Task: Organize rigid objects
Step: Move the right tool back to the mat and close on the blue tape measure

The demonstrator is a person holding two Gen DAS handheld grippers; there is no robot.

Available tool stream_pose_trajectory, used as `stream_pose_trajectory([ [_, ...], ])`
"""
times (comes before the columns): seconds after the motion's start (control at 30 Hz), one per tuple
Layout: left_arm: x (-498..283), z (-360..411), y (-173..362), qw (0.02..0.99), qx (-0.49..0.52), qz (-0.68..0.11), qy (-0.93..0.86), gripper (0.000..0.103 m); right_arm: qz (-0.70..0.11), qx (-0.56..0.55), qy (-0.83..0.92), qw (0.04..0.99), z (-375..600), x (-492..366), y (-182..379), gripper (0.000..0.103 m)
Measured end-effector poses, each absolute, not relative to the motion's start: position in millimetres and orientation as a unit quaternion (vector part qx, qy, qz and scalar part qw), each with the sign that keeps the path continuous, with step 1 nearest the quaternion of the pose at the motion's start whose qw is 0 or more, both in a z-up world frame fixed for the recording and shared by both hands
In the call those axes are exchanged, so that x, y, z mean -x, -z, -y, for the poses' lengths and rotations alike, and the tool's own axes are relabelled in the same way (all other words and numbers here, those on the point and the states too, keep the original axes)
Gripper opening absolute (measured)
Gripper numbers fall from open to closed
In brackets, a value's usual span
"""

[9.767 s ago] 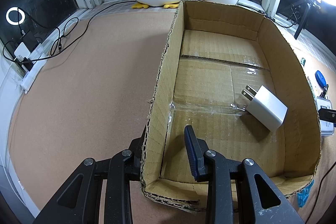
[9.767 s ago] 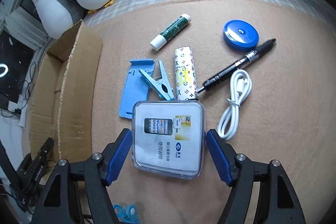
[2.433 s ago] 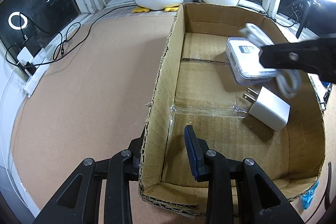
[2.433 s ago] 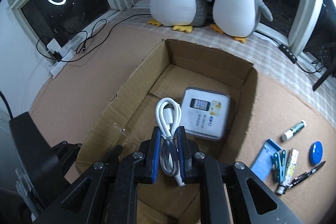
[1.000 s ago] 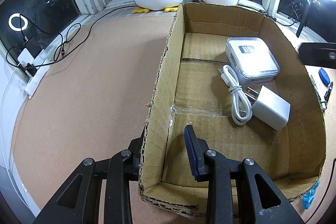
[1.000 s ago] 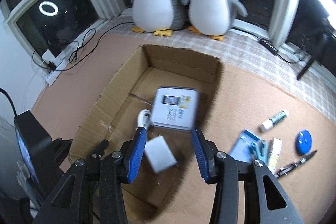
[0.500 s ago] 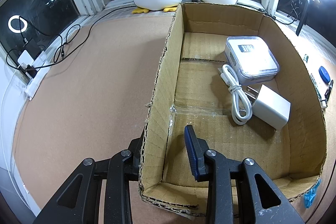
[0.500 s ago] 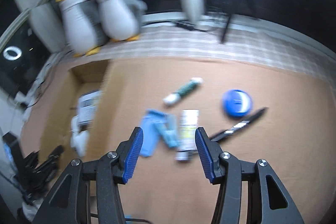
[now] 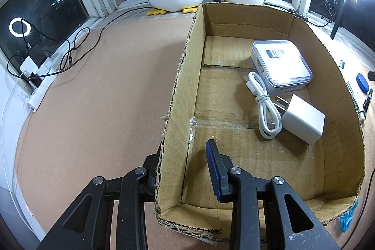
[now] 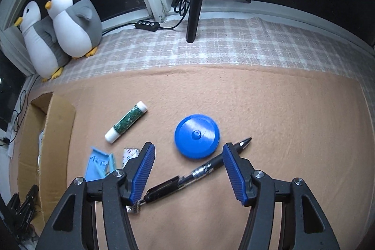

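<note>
My left gripper (image 9: 182,151) is shut on the near left wall of the cardboard box (image 9: 304,22), one finger outside and the blue pad inside. In the box lie a clear plastic case (image 9: 281,62), a coiled white cable (image 9: 264,107) and a white charger (image 9: 304,121). My right gripper (image 10: 187,147) hovers over the mat, its jaws opening and pressing on nothing. Below and between its fingers lie a black pen (image 10: 201,171) and a blue round disc (image 10: 196,136). A green glue stick (image 10: 126,124) lies to the left.
A blue phone stand (image 10: 96,164) and a white tube (image 10: 130,152) lie partly behind my right gripper's left finger. The box (image 10: 58,132) stands at the far left. Two plush penguins (image 10: 72,22) and a tripod leg (image 10: 194,4) stand on the checked sill. Cables (image 9: 70,50) trail left.
My right gripper swung from above the box to above the loose items on the mat, rolling and widening its jaws. The left gripper and the box stayed put.
</note>
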State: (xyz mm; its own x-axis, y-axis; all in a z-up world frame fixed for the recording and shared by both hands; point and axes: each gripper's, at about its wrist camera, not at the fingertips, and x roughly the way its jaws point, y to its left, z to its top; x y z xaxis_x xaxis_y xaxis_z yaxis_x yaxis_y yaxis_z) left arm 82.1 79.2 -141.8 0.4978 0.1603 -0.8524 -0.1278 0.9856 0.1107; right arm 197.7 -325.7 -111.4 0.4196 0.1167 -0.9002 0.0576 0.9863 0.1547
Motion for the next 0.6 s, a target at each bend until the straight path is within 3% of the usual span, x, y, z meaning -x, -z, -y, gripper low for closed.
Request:
stream_pose_trajectory([
  [0.6,-82.5,-80.5,141.7,0.865,-0.018,-0.494,-0.084,0.034,-0.586,-0.024,-0.007,0.81,313.4,-232.9,146.1,0.057],
])
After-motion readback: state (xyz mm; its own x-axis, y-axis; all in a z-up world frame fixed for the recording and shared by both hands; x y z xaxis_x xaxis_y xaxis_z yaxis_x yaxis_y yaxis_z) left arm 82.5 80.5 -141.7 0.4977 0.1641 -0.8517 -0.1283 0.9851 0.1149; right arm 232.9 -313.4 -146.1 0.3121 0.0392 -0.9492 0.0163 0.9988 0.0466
